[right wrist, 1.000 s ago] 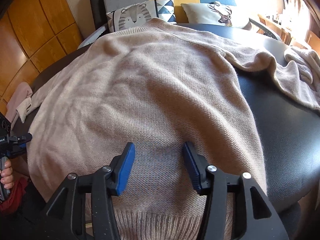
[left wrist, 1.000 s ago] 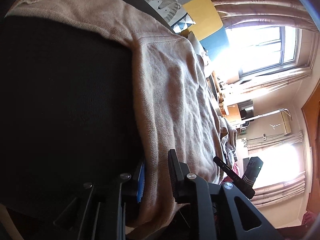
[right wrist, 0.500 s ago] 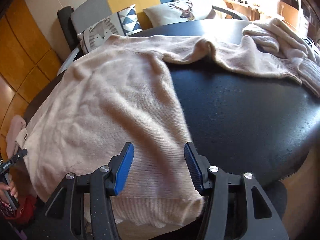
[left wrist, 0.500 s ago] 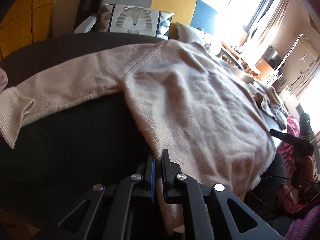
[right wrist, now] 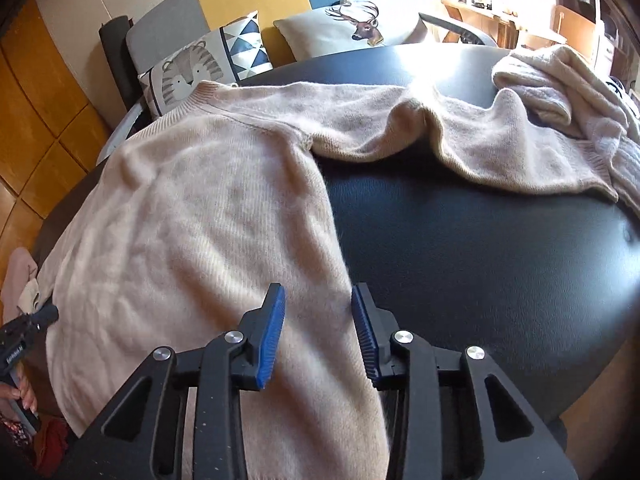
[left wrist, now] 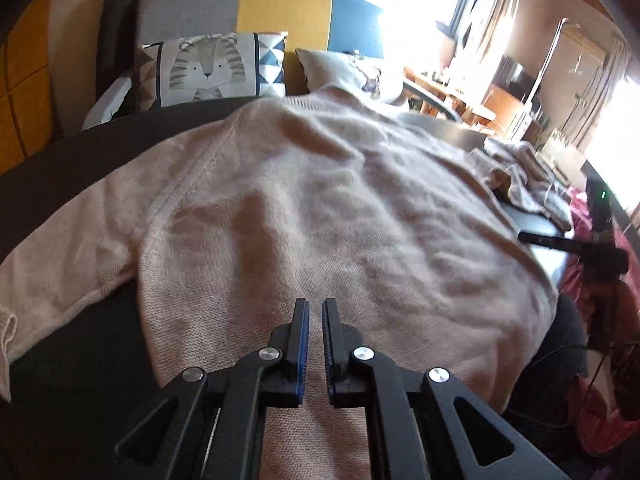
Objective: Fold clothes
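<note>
A beige knit sweater (left wrist: 320, 200) lies face down and spread out on a round black table (right wrist: 480, 260). One sleeve (right wrist: 460, 140) stretches out to the right. My left gripper (left wrist: 316, 308) is shut on the sweater's hem area, and the knit runs up close under its arms. In the right wrist view the left gripper (right wrist: 28, 328) sits at the sweater's lower left edge. My right gripper (right wrist: 318, 300) hovers over the sweater's right side edge near the hem. Its jaws are closing with fabric between them, and the pads are not pressing on it.
A second pale knit garment (right wrist: 560, 80) is piled at the table's far right. Behind the table, a sofa holds a tiger cushion (left wrist: 208, 68) and a deer cushion (right wrist: 352, 28). A person's hand (right wrist: 20, 396) holds the left gripper. Bare tabletop shows right of the sweater.
The left gripper shut on the sweater's edge, rolled upright and rose. The right gripper slid right, from the middle of the hem to the side edge, and its jaws narrowed.
</note>
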`<state>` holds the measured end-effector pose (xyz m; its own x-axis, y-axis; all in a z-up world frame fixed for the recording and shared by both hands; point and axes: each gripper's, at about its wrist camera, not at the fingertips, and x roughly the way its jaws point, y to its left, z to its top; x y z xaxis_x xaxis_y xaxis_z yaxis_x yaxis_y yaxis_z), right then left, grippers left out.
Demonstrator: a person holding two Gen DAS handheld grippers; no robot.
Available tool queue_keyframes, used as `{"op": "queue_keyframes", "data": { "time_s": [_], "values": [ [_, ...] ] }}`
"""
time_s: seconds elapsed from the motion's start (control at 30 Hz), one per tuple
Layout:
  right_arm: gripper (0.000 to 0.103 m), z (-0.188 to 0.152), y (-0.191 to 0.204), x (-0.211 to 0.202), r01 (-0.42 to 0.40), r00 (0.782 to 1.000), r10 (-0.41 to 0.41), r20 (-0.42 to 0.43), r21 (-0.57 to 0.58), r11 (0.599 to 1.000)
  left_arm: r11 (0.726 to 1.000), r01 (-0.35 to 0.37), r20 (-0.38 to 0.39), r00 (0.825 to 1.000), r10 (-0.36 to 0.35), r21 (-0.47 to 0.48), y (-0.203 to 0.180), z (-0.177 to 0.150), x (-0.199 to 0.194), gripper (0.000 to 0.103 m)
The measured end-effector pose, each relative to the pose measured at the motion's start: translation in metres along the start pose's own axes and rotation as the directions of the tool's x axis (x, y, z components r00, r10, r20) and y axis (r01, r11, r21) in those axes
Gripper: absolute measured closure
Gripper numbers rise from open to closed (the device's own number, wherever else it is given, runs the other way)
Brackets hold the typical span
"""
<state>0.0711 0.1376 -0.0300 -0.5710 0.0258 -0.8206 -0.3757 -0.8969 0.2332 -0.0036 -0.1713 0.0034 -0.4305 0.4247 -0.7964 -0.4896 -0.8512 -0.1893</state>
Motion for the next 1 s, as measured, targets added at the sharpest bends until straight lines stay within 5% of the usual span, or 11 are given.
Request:
{"op": "queue_keyframes", "data": {
  "time_s": [0.13, 0.27, 0.4, 0.47, 0.73, 1.0],
  "values": [
    [0.066, 0.018, -0.001, 0.02, -0.015, 0.999, 0.015, -0.029, -0.001, 1.0, 1.0, 0.02, -0.033, 0.999, -0.02, -0.001, 0.002, -0.018, 0.015, 0.097],
    [0.093, 0.024, 0.002, 0.029, -0.02, 0.998, 0.019, -0.051, -0.015, 1.0, 0.998, 0.056, -0.013, 0.998, -0.057, -0.025, 0.01, -0.03, 0.012, 0.097],
    [0.1, 0.025, 0.011, 0.026, 0.042, 0.998, -0.045, -0.034, -0.089, 0.995, 0.992, 0.1, 0.003, 0.995, -0.1, -0.08, 0.02, -0.034, 0.011, 0.097],
    [0.1, 0.03, 0.007, 0.02, 0.118, 0.993, -0.118, 0.007, -0.101, 0.988, 0.992, 0.102, 0.003, 0.995, -0.102, -0.08, 0.021, -0.035, 0.011, 0.097],
    [0.1, 0.028, -0.007, 0.029, 0.165, 0.986, -0.165, 0.012, -0.11, 0.98, 0.996, 0.082, 0.013, 0.997, -0.082, -0.04, 0.019, -0.038, 0.009, 0.097],
    [0.092, 0.022, 0.001, -0.017, -0.021, 0.995, 0.025, 0.094, -0.046, 0.999, 0.994, 0.095, 0.028, 0.995, -0.094, -0.051, 0.02, -0.04, 0.009, 0.097]
  ]
}}
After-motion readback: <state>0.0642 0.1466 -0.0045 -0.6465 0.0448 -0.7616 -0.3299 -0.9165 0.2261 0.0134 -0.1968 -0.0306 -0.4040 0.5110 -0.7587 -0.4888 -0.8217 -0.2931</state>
